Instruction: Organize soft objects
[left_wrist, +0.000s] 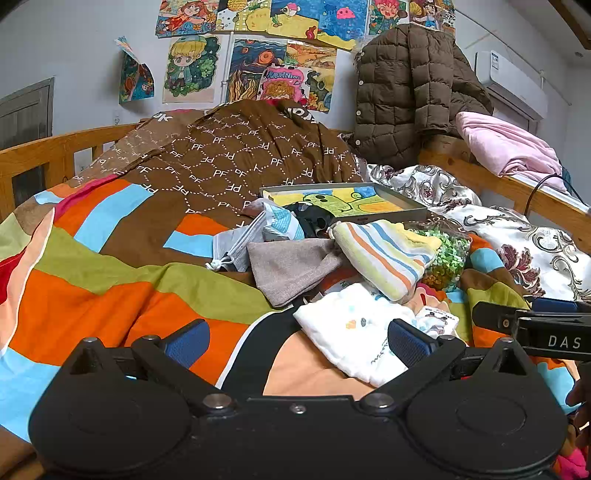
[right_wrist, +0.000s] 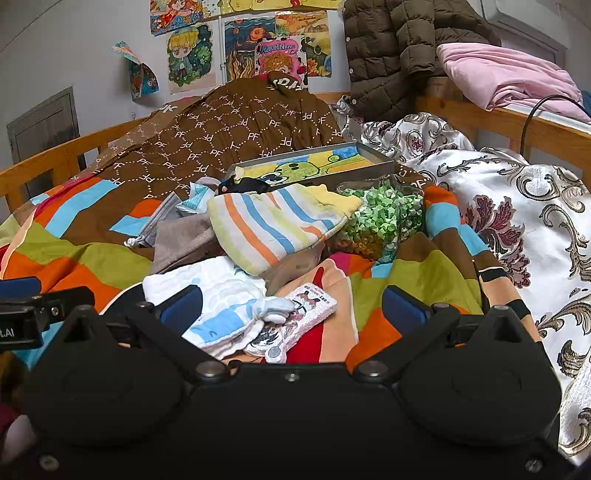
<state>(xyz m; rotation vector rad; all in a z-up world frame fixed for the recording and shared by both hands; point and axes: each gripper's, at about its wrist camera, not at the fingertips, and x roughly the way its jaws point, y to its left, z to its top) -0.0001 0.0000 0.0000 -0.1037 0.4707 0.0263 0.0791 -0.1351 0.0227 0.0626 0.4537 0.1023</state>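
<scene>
A heap of soft things lies on a colourful striped bedspread (left_wrist: 110, 280). A striped cloth (left_wrist: 388, 254) (right_wrist: 273, 225) rests on top, with a grey-brown fabric pouch (left_wrist: 291, 269) (right_wrist: 181, 240) to its left. A white printed cloth (left_wrist: 351, 332) (right_wrist: 218, 306) lies nearest me. A small cartoon-printed packet (right_wrist: 295, 317) sits beside it. My left gripper (left_wrist: 297, 343) is open, its right pad over the white cloth's edge. My right gripper (right_wrist: 293, 310) is open too, hovering wide around the white cloth and the packet without pressing them.
A shallow grey tray (left_wrist: 421, 212) (right_wrist: 384, 160) with a drawing in it lies behind the heap. A clear bag of green bits (left_wrist: 447, 254) (right_wrist: 384, 218) sits at the right. A brown quilt (left_wrist: 229, 158), a floral satin cover (right_wrist: 517, 221) and wooden bed rails (left_wrist: 44, 151) surround the heap.
</scene>
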